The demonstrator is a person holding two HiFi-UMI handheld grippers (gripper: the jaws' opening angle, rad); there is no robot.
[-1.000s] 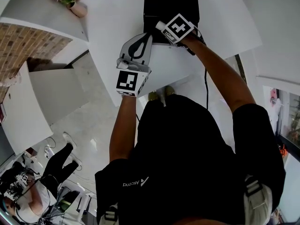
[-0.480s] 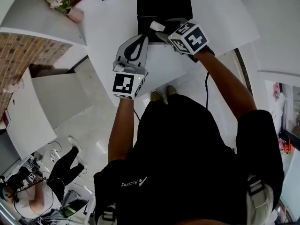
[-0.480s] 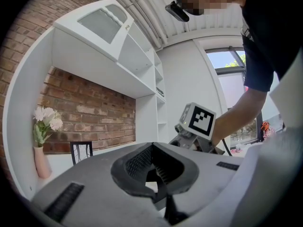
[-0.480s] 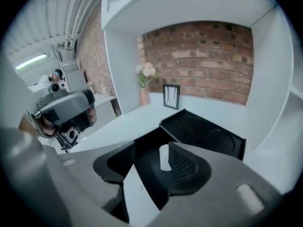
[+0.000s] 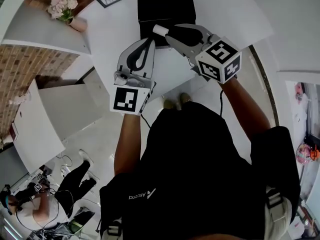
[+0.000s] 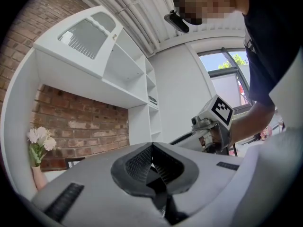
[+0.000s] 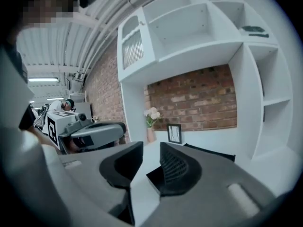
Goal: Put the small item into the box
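as the small item is shown in no view, lightness and a mid-body pinch are merely presumed, while by the black box (image 5: pixel 165 9) at 12 o'clock the right gripper (image 7: pixel 151 157) is being closed on nothing seen and the left gripper (image 6: pixel 151 162) is shut empty.

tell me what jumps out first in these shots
Two grey grippers with black-and-white marker cubes fill the middle of the head view: the left gripper, fingers together, and the right gripper, fingers closing with nothing seen between them. Both reach toward a black box on the white table, with pink flowers at far left.
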